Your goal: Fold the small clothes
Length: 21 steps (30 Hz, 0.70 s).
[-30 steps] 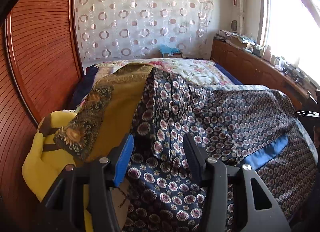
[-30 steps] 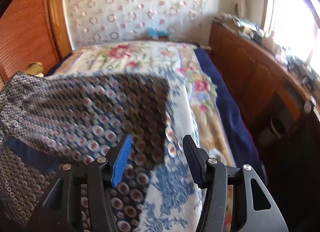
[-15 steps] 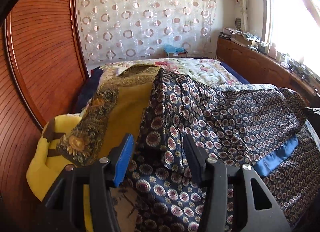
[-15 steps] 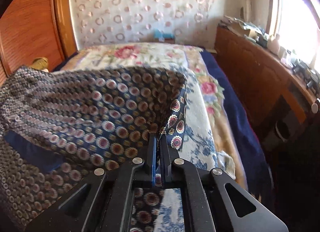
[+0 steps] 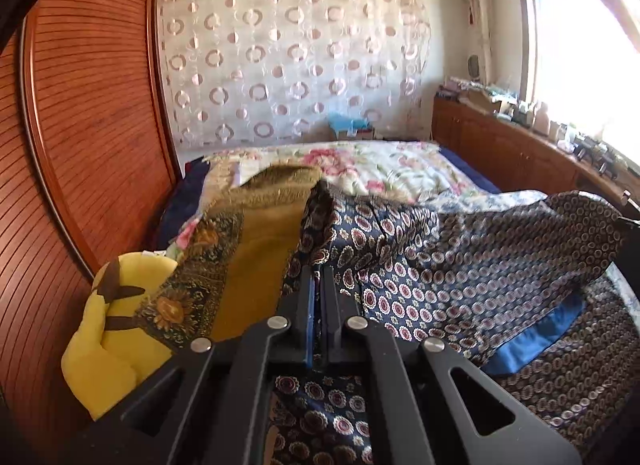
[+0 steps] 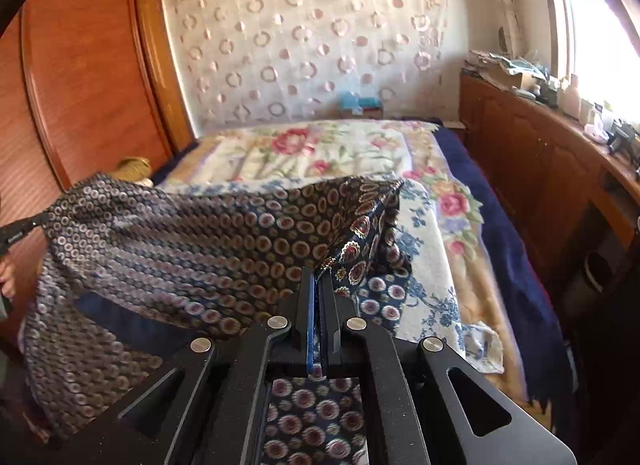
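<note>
Left wrist view: left gripper has its jaws pinched together on a corner of the navy silky garment w/ red-and-white medallion print; cloth fills the slot btwn the fingers and hangs below them. From the grip the garment stretches away to the right of the gripper, raised off the floral quilted bedspread ahead, w/ a plain blue band along its lower fold. Just left of the fingers lies a mustard-yellow cloth w/ dark paisley border, its edge touching the navy garment. Further left, a bright yellow plush cushion w/ brown straps, against the ribbed reddish wood panel.

Right wrist view: right gripper is also clamped tight, holding another corner of the same garment. Fabric spreads off to the left of the gripper, taut toward the far left edge of frame; a small flap droops just right of the fingertips onto the bedspread. Wooden cabinet runs along the right.
</note>
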Motion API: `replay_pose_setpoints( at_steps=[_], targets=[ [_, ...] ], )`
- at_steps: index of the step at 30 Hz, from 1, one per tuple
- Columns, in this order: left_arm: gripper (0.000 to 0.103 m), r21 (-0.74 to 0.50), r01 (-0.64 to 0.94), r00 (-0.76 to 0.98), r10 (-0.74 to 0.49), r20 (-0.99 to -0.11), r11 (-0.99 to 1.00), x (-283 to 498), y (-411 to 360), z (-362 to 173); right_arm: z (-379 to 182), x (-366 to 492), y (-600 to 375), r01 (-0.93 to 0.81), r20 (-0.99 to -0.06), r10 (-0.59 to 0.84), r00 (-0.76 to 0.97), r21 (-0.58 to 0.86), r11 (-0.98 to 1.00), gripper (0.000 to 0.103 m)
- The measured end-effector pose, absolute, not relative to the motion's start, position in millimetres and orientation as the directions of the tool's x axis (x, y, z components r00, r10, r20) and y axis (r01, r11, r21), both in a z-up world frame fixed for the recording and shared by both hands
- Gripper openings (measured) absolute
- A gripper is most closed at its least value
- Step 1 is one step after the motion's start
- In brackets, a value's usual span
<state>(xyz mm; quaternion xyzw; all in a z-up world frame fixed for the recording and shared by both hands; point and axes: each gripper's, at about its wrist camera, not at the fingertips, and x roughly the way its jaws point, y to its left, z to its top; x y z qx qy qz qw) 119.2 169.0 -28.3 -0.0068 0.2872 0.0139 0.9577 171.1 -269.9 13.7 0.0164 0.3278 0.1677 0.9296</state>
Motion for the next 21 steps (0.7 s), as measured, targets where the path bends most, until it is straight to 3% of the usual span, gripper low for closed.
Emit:
replay_pose_setpoints(
  at_steps=[10,21],
  targets=[
    [0.000,-0.079,-0.022,0.822,-0.027,-0.569,0.997,56.6,185.7,-33.3,39.1,103.2,-277.4,-0.359,-0.576,0.367,0.730,0.134,0.924,0.000],
    [0.000,-0.099,-0.075,0.784,-0.002,-0.620,0.992,15.0,201.5,-60.4,13.7,27.6,-295.2,-0.337,-0.691,0.352,0.632,0.165,0.927,0.000]
  ],
)
